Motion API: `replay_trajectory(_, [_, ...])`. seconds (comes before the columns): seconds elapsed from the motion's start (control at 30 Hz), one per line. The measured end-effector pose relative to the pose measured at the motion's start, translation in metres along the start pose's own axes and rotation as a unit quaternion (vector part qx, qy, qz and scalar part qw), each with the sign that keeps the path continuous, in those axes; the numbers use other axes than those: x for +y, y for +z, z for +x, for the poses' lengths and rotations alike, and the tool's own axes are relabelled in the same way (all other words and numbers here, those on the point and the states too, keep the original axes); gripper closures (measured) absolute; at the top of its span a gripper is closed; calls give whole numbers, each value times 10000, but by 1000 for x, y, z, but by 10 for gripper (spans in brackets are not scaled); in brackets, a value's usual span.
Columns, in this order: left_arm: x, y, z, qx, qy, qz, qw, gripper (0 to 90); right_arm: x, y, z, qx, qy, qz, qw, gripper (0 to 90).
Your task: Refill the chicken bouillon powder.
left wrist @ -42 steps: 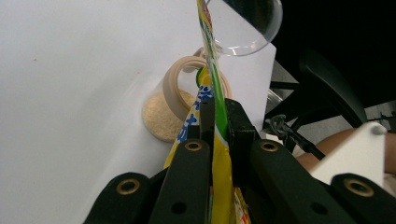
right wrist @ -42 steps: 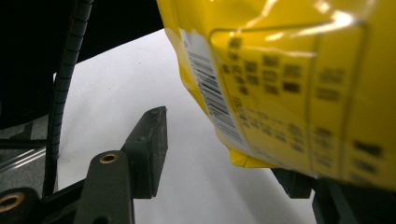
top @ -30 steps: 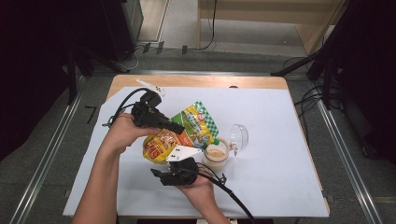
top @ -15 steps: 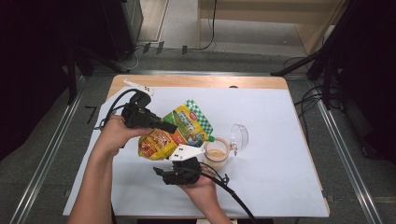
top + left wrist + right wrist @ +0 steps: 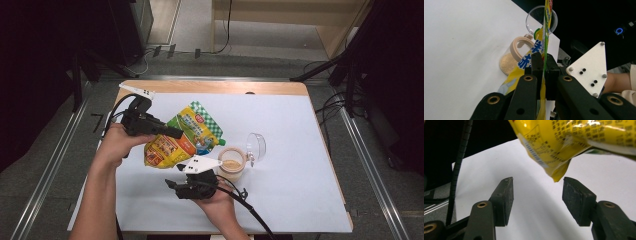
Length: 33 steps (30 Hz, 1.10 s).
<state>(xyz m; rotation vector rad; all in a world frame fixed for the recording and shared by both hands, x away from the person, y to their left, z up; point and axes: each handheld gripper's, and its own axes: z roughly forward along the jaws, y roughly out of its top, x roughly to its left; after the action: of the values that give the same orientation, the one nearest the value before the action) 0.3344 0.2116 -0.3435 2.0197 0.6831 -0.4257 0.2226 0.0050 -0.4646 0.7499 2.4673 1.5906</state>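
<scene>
Left gripper (image 5: 172, 132) clamped on the flat edge of a glossy yellow-green pouch (image 5: 182, 140), held above the white table cover (image 5: 295, 150). Crinkled pouch corner hangs over the right gripper (image 5: 537, 188), jaws apart, empty. Beside: round clear jar (image 5: 231, 164) of tan granules, hinged lid open.

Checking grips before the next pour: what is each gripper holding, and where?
Left gripper pinches the yellow pouch at its flat edge; right gripper holds nothing.

White sheet (image 5: 300, 150) covered the wooden surface (image 5: 210, 87). Cables (image 5: 165, 50) lay on the grey floor (image 5: 60, 150) beyond the far edge.
</scene>
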Motion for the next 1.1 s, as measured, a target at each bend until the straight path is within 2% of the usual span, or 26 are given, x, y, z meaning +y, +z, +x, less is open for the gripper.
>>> replay_trajectory(0.1, [-1, -4, 3, 122, -74, -97, 9999, 898, 1, -4, 2, 116, 86, -5, 9999, 437])
replay_trajectory(0.23, [-2, -8, 11, 235, -118, -301, 9992, 899, 2, -10, 3, 159, -17, -28, 9999, 437])
replay_trajectory(0.37, [-2, -6, 18, 486, -156, -397, 9979, 899, 3, -17, 0, 211, -79, 1, 9997, 445])
replay_trajectory(0.5, [-1, 0, 26, 564, -170, -550, 9967, 899, 3, -24, -3, 221, -164, 31, 9996, 450])
replay_trajectory(0.6, [-1, 3, 34, 609, -201, -646, 9959, 899, 2, -30, -7, 349, -169, 4, 9992, 452])
replay_trajectory(0.7, [-1, 8, 40, 680, -189, -758, 9946, 899, 2, -33, -11, 455, -209, 115, 9987, 459])
replay_trajectory(0.83, [-1, 17, 45, 752, -145, -753, 9942, 899, 0, -39, -17, 550, -124, 140, 9983, 467])
replay_trajectory(0.87, [-1, 21, 47, 791, -74, -751, 9940, 899, 0, -40, -18, 556, -109, 150, 9983, 467])
replay_trajectory(0.97, [-2, 28, 52, 787, -70, -828, 9934, 900, -2, -46, -22, 606, -123, 227, 9978, 470])
replay_trajectory(1.1, [-2, 38, 54, 919, 6, -838, 9922, 900, -3, -52, -25, 644, -236, 371, 9970, 473])
